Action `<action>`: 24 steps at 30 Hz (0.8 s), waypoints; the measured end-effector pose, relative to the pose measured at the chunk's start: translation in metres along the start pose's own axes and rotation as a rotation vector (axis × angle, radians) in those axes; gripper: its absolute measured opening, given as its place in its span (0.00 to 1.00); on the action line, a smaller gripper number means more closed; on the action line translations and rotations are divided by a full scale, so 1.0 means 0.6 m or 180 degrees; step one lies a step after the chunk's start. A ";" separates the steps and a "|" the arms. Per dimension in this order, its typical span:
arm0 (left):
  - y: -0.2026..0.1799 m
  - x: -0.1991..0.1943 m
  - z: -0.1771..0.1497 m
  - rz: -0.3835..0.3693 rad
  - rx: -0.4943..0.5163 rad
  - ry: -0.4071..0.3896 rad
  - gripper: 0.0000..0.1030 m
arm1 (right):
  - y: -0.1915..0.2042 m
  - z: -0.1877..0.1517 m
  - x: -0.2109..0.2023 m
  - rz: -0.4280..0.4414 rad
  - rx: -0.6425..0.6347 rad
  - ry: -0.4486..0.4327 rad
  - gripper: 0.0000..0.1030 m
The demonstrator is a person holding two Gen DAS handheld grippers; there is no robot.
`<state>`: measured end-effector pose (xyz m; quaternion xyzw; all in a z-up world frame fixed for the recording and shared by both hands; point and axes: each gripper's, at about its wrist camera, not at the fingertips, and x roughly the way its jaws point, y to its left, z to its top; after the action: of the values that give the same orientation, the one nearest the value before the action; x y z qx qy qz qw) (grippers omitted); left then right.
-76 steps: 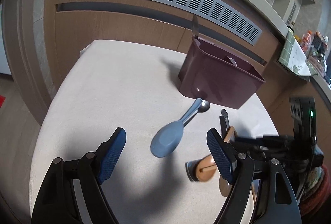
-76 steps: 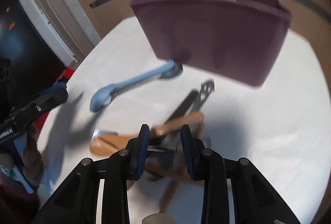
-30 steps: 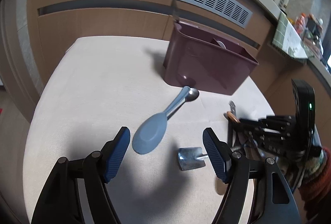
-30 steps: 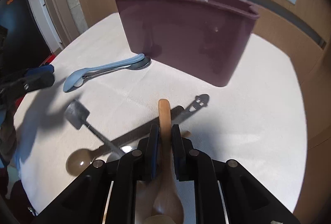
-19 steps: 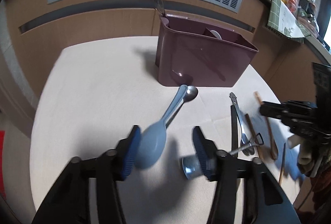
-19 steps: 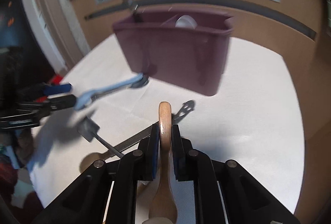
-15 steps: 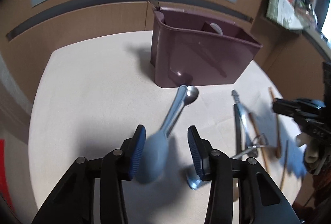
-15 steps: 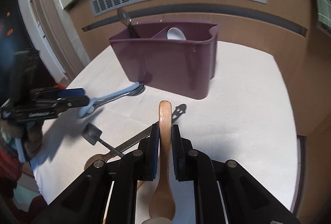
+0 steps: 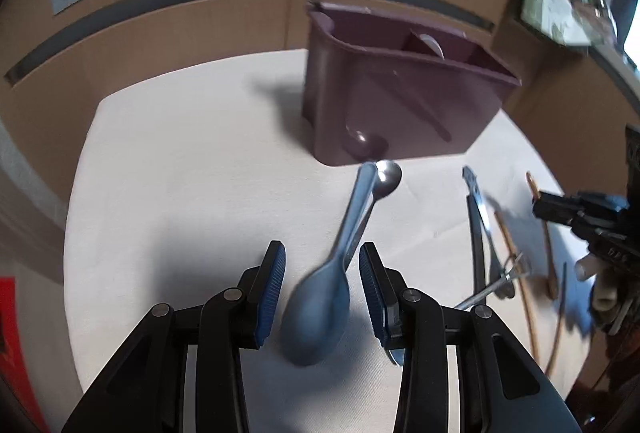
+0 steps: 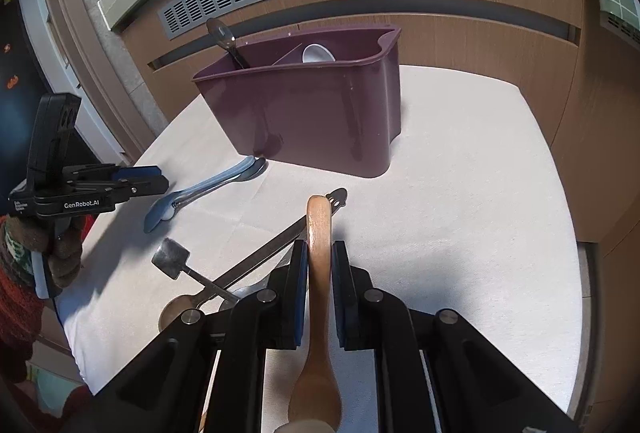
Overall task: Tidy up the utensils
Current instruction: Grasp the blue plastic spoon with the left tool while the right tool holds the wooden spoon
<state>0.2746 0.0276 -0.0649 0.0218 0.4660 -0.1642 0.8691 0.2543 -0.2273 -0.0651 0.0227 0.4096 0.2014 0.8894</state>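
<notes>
The right hand-held gripper (image 10: 320, 265) is clamped on a wooden spoon (image 10: 318, 273); the left hand-held gripper (image 9: 322, 285), jaws part-closed, straddles a blue plastic spoon (image 9: 320, 297), untouched. Steel utensils (image 10: 240, 269) lie beside; beyond, the maroon plastic caddy (image 10: 312, 109) holds two pieces.

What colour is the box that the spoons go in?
Dark purple box, clearest in the right wrist view.

**Black grippers, blue pads**

Both grippers, the left gripper (image 9: 322, 287) and the right gripper (image 10: 319, 283), are black with ribbed blue pads (image 9: 273, 287) and round silver pivot screws. White "GenRobot.AI" lettering marks the left one's side. A brown knitted glove (image 10: 60, 253) and a red knitted sleeve (image 10: 18, 307) cover the person's left hand and arm.
</notes>
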 end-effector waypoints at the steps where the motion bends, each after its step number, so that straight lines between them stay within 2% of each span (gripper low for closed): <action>1: -0.003 0.006 0.002 0.0072 0.0042 0.0032 0.38 | 0.001 -0.001 0.001 0.0004 -0.0002 0.0006 0.11; 3: -0.004 0.020 0.007 0.0201 0.0060 0.0088 0.38 | 0.003 -0.002 0.001 0.0006 -0.0010 0.0011 0.11; 9: -0.009 0.037 -0.006 0.0061 0.0043 0.0199 0.38 | -0.002 -0.007 0.005 0.0000 0.0017 0.0052 0.11; 12: -0.017 0.036 -0.022 0.0327 0.0138 0.0188 0.36 | -0.006 -0.008 0.010 -0.0007 0.0057 0.0082 0.11; 17: 0.009 0.009 -0.051 0.0122 -0.0277 0.0229 0.32 | -0.007 -0.010 0.007 0.0001 0.0061 0.0064 0.11; 24: -0.008 -0.041 -0.108 0.0121 -0.0296 0.0176 0.29 | -0.009 -0.012 0.009 -0.0022 0.0068 0.0074 0.11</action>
<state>0.2086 0.0422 -0.0809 -0.0052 0.4964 -0.1251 0.8590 0.2541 -0.2308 -0.0746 0.0284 0.4222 0.1942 0.8850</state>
